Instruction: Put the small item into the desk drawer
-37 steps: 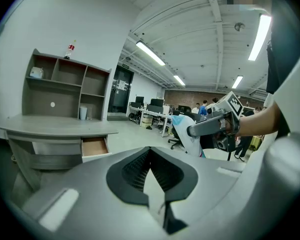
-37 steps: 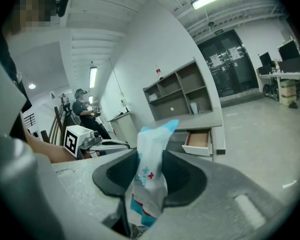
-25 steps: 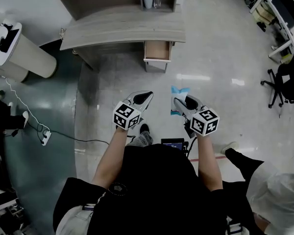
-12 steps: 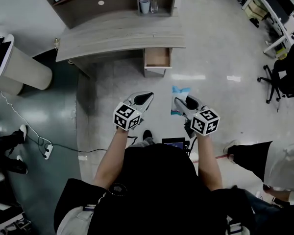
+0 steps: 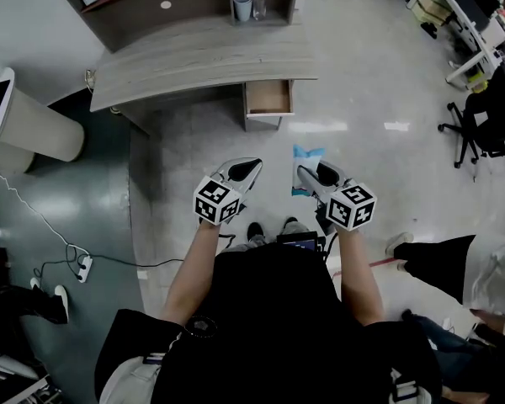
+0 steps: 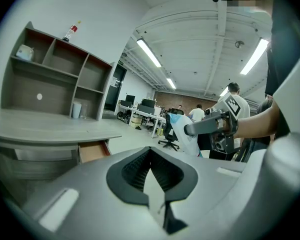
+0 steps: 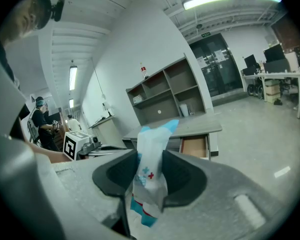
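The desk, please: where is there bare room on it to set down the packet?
The open drawer shows a bare bottom, and the desk top in front of the shelves looks bare end to end. Only the shelf cubby holding the cup is crowded.

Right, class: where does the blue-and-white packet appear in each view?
Head view: packet centre, at the tip of the right tool.
Left gripper view: packet right of centre, held aloft.
Right gripper view: packet low centre, gripped between the jaws.
Shared landmark: open desk drawer.
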A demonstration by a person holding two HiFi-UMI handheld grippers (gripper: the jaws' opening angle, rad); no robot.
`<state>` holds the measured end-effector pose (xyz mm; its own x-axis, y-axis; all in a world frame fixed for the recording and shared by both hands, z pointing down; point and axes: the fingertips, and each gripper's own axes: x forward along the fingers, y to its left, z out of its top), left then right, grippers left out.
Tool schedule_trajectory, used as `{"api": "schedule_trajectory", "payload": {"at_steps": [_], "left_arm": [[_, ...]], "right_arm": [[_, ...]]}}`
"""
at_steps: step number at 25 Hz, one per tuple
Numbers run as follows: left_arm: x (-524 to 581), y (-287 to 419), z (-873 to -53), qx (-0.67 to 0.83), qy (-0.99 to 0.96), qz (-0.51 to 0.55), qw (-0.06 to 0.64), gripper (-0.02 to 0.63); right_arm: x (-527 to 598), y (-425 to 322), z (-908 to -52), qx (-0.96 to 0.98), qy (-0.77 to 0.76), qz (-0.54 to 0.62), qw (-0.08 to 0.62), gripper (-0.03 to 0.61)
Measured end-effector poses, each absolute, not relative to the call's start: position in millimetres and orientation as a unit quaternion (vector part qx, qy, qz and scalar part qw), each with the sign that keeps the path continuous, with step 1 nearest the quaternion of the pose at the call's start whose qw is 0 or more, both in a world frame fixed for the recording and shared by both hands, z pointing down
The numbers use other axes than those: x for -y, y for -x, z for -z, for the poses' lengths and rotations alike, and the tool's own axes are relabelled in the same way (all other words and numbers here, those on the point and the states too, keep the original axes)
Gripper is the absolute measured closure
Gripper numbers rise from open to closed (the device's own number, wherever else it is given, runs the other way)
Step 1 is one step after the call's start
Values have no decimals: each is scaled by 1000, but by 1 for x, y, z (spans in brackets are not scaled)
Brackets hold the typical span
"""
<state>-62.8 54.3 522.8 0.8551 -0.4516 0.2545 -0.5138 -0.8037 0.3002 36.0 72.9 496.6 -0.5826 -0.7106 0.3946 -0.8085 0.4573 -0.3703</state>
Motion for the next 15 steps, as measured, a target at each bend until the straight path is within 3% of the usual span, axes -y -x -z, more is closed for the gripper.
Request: {"api": "schedule_trajectory", "payload": {"at_steps": [15], "left_arm": [[-21, 62, -540, 268, -941, -105, 178, 612]], "right_arm": [[-32, -41, -518, 854, -433, -276, 81, 423]]}}
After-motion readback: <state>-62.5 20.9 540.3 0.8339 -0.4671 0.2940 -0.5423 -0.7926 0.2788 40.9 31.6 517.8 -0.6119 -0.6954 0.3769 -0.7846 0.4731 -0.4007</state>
